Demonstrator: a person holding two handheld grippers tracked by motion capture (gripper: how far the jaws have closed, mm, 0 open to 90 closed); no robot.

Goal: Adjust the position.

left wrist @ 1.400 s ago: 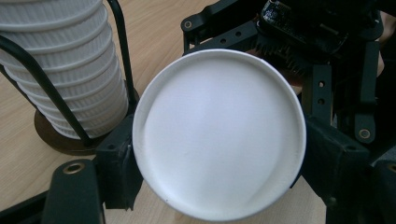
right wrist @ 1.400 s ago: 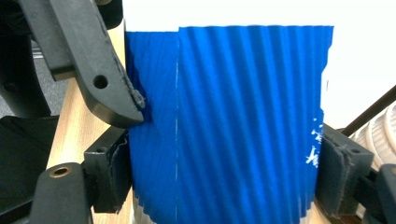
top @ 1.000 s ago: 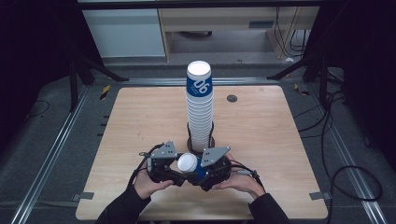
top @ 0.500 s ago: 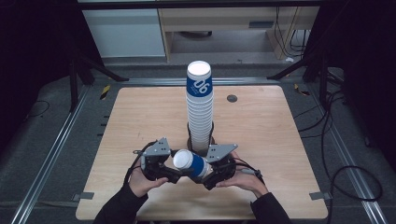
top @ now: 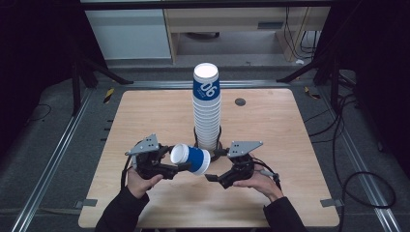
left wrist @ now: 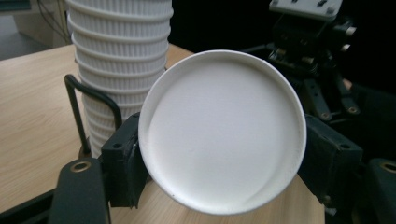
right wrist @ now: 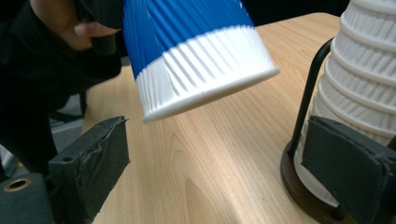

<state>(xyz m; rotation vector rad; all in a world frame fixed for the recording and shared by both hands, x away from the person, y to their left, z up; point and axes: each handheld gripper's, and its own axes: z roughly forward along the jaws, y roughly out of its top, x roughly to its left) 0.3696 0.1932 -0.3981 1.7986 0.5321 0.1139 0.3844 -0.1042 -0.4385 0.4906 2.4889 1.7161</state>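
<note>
A: How many cups can be counted?

B: One loose paper cup (top: 190, 158) is seen, and one tall stack of cups (top: 207, 110) nested upside down. The cups in the stack cannot be counted exactly, since the ribs run together. One black wire holder (left wrist: 83, 109) with a dark round base (right wrist: 306, 196) is seen around the foot of the stack. Two grippers are in view, one in each hand.

A: How is the loose cup described?

B: A blue ribbed wall is shown, with a white ribbed band at the rim and a plain white round bottom (left wrist: 222, 132). It is held on its side above the wooden table (top: 145, 111), just in front of the stack, its bottom turned toward the left hand.

A: And the jaws?

B: The left gripper (top: 181, 166) is clamped on the cup, one pad pressed on each side of its bottom end. The right gripper (top: 216, 164) has just been opening; its jaws are spread wide, and nothing is pressed by them. The rim of the cup (right wrist: 210, 91) is seen above and beyond them, untouched.
</note>
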